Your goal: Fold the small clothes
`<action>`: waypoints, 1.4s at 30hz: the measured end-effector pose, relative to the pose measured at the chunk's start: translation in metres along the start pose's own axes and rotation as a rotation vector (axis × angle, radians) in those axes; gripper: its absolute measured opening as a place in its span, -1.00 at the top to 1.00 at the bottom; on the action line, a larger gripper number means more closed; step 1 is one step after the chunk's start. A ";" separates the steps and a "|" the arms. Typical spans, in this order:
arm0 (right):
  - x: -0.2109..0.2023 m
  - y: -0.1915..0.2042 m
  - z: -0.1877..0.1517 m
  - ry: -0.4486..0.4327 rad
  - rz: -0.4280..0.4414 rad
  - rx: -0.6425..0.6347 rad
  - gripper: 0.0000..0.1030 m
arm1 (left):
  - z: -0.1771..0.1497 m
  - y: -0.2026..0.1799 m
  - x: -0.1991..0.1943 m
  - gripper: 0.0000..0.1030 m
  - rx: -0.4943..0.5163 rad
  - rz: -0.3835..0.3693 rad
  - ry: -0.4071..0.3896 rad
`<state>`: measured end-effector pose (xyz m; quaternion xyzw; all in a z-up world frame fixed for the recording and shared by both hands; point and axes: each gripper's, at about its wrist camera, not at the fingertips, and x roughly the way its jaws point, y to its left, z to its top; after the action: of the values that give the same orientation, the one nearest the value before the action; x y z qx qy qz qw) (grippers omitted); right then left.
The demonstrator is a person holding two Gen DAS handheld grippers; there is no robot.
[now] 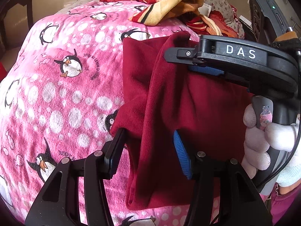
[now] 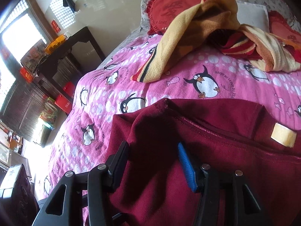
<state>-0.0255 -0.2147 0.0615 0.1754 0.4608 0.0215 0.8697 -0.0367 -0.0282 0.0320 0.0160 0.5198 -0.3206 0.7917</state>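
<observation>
Lying on the bed: the maroon garment point(image 1: 197, 113) is spreading over the pink penguin blanket point(image 1: 56, 94), partly folded, with a raised fold running along its middle.
Long axis: in the left wrist view the garment is stretching from the near edge of the bed toward the pillows; in the right wrist view its stitched hem is running crosswise, with a pale yellow label point(image 2: 283, 134) showing near its far side.
Left gripper point(image 1: 148, 156): its fingers are standing apart, with the raised fold of maroon cloth lying between them; the blue pad of one finger point(image 1: 181, 154) is sitting against the cloth, while the other is showing a gap, so nothing is being pinched.
Right gripper point(image 2: 154, 165): its fingers are also standing apart, hanging over the garment with cloth bunching up between them, and no clamp is showing.
Gloved hand point(image 1: 263, 141): it is wrapping the handle of the right gripper, just beside the garment.
Around: a yellow and red striped cloth point(image 2: 197, 33) is lying crumpled toward the head of the bed, well apart from the garment, in front of a red frilled cushion point(image 2: 165, 13).
Beyond the bed: a dark wooden cabinet point(image 2: 62, 56) is standing by the wall.
</observation>
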 end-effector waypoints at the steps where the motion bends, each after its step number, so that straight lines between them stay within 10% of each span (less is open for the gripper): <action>1: -0.001 -0.001 0.000 -0.001 0.008 0.011 0.00 | 0.000 -0.001 -0.001 -0.03 0.000 -0.004 0.001; 23: -0.030 -0.035 -0.011 0.002 0.100 0.111 -0.01 | 0.007 0.026 0.004 -0.42 -0.167 -0.149 -0.029; 27: -0.026 -0.030 -0.003 0.010 0.118 0.125 -0.02 | 0.010 0.020 0.004 0.28 -0.140 -0.193 -0.029; 42: -0.013 0.000 0.028 0.130 0.281 0.137 -0.50 | 0.008 -0.045 -0.033 0.35 0.086 -0.216 -0.149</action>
<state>-0.0103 -0.2256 0.0863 0.2953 0.4876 0.1227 0.8124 -0.0623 -0.0502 0.0769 -0.0302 0.4439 -0.4263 0.7876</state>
